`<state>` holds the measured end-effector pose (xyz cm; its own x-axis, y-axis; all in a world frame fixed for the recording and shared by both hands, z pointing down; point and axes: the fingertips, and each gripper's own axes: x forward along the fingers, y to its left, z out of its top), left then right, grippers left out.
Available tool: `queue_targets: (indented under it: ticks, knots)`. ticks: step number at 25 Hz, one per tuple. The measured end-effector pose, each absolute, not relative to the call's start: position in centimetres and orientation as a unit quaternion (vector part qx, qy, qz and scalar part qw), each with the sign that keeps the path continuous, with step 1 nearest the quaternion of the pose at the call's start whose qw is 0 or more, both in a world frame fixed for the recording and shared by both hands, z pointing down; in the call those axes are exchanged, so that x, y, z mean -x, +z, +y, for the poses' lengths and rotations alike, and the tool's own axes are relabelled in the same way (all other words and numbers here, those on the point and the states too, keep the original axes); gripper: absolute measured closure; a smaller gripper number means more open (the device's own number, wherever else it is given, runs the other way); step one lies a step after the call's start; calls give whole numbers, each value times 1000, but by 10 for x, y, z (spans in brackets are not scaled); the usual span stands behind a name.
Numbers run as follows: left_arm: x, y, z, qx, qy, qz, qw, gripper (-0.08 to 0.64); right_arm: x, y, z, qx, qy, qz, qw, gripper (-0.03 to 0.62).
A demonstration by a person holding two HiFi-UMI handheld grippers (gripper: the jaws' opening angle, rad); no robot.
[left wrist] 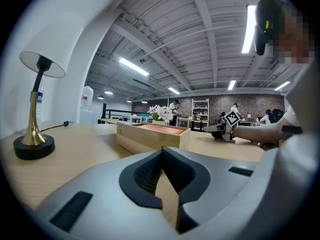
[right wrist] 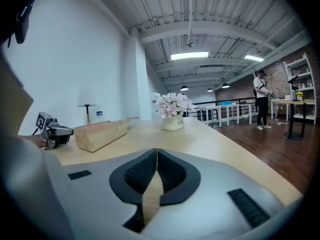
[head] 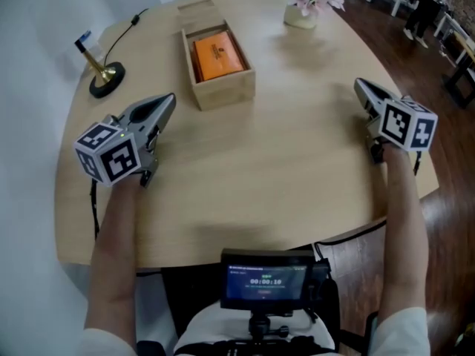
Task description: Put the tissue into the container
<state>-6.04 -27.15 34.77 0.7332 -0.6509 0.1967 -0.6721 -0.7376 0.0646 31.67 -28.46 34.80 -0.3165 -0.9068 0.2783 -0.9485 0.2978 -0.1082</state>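
Orange tissue pack [head: 217, 55] is seen lying inside the rectangular light-wood container [head: 223, 91] on the round wooden table [head: 282, 147]. Left gripper [head: 171, 98] and right gripper [head: 358, 83] are rested on the tabletop, jaws clenched together, empty.

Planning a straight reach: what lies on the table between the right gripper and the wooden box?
Nothing: in the head view, only bare tabletop separates the right gripper from the wooden box; the flower vase stands farther back.
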Motion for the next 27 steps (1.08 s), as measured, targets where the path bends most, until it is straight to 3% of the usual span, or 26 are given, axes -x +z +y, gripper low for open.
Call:
queue_targets:
  ticks: [27]
  knots:
    - [60, 346, -272, -929, 79, -354, 66, 555, -320, 342, -282, -590, 115, -796, 73, 588]
